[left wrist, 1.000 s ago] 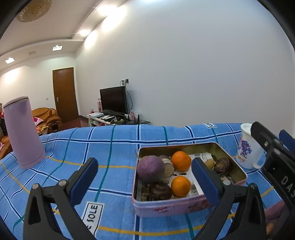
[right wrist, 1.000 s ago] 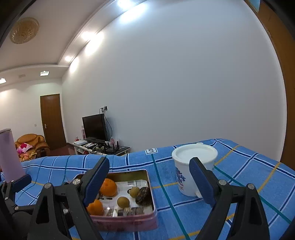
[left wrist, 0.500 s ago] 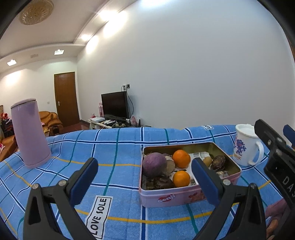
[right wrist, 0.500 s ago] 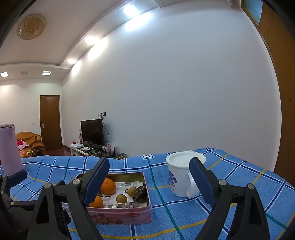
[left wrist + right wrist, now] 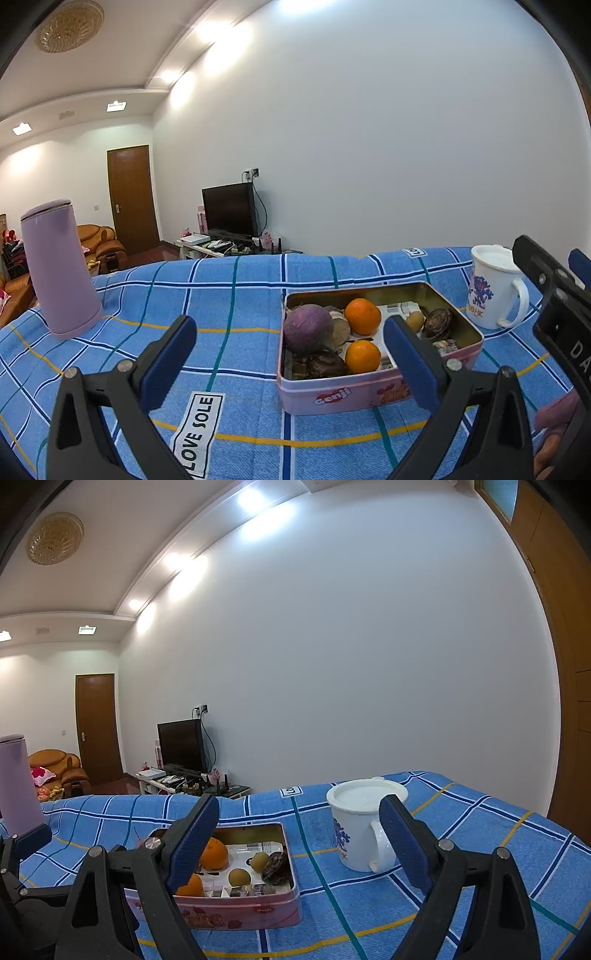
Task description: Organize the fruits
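Room: white walls, a brown door, a dark television (image 5: 229,210) and an orange sofa are seen behind a desk covered with a blue checked cloth (image 5: 236,295).
Purple bottle (image 5: 59,269): stood upright at the far left of the cloth, well apart from everything else.
Left gripper (image 5: 288,350): jaws are spread wide with nothing between them, held above the cloth just in front of the tin.
Tin (image 5: 343,395): a pink, open, shallow box is set near the middle of the cloth; all the fruit is held inside it.
Purple fruit (image 5: 306,328): the largest piece, probably the heaviest; a wide grip across its middle is judged best.
Oranges (image 5: 362,316): two, round, firm, slightly yielding; they are likely to roll, so a grip across the widest part is advised.
Dark wrinkled fruits (image 5: 437,323): probably light with a brittle skin; gentle pressure is suggested.
Small brown fruits (image 5: 239,877): smooth and small, easily slipped.
Right gripper (image 5: 299,845): jaws are spread wide and empty, held over the cloth between tin and mug.
Mug (image 5: 356,830): white, lidded, stood just right of the tin.
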`<state>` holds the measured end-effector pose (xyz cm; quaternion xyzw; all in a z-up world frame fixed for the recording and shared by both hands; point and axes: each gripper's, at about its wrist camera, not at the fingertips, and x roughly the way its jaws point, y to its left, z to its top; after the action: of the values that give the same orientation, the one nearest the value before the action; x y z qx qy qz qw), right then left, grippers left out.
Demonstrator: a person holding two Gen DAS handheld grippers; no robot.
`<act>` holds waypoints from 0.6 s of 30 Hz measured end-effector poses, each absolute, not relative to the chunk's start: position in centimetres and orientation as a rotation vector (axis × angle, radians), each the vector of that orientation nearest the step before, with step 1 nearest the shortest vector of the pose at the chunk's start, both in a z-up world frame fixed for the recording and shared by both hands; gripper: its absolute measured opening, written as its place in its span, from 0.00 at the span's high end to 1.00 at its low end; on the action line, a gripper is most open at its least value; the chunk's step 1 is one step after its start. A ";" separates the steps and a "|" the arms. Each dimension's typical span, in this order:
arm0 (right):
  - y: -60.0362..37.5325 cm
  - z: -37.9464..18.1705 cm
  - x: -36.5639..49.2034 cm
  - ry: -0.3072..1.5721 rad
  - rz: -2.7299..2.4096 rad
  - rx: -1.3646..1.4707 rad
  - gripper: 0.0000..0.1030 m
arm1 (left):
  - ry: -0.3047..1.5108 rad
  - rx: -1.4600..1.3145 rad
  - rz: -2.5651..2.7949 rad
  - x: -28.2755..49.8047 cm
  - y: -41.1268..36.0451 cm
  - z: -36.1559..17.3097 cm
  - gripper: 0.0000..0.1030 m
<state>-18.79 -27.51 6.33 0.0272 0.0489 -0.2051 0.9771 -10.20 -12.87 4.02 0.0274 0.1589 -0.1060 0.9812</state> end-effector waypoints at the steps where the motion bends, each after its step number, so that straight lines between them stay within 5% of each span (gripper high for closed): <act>1: -27.5 6.3 -18.8 0.099 -0.414 0.055 0.13 | 0.320 0.055 -0.212 -10.2 -12.9 4.0 0.00; 18: -27.6 6.4 -18.8 0.103 -0.411 0.055 0.13 | 0.321 0.055 -0.211 -10.2 -12.7 4.0 0.00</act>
<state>-18.82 -27.55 6.39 0.0273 0.0513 -0.2039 0.9773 -10.20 -12.74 4.02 0.0273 0.1596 -0.1050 0.9812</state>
